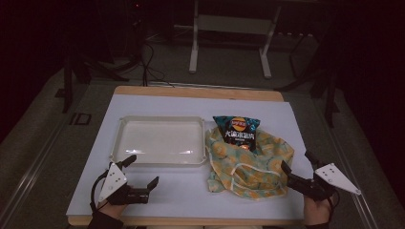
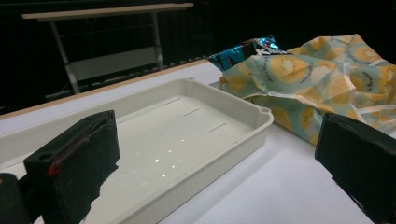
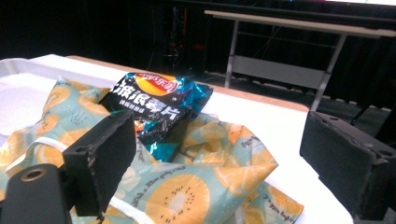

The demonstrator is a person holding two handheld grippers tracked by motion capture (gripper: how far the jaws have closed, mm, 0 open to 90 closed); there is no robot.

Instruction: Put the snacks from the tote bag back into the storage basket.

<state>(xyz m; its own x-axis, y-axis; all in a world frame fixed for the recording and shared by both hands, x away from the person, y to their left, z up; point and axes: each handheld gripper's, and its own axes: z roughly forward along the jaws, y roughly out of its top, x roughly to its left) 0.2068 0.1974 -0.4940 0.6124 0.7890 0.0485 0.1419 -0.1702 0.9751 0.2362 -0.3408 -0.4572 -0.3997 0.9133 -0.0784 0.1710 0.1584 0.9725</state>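
Overhead, we see the left gripper [image 1: 142, 171] at seven o'clock, jaws spread and empty beside the white tray [image 1: 119, 131]. Our left gripper view shows the tray rim [image 2: 261, 122] between the gaping jaws. Our right gripper view has wide, empty jaws framing the chip bag [image 3: 152, 105] on the fruit-print cloth [image 3: 196, 186].

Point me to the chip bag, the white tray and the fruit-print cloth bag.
chip bag [image 1: 237, 128], high view, middle of its dark front.
white tray [image 1: 162, 119], high view, far rim.
fruit-print cloth bag [image 3: 177, 198], right gripper view, kiwi print on its near fold.
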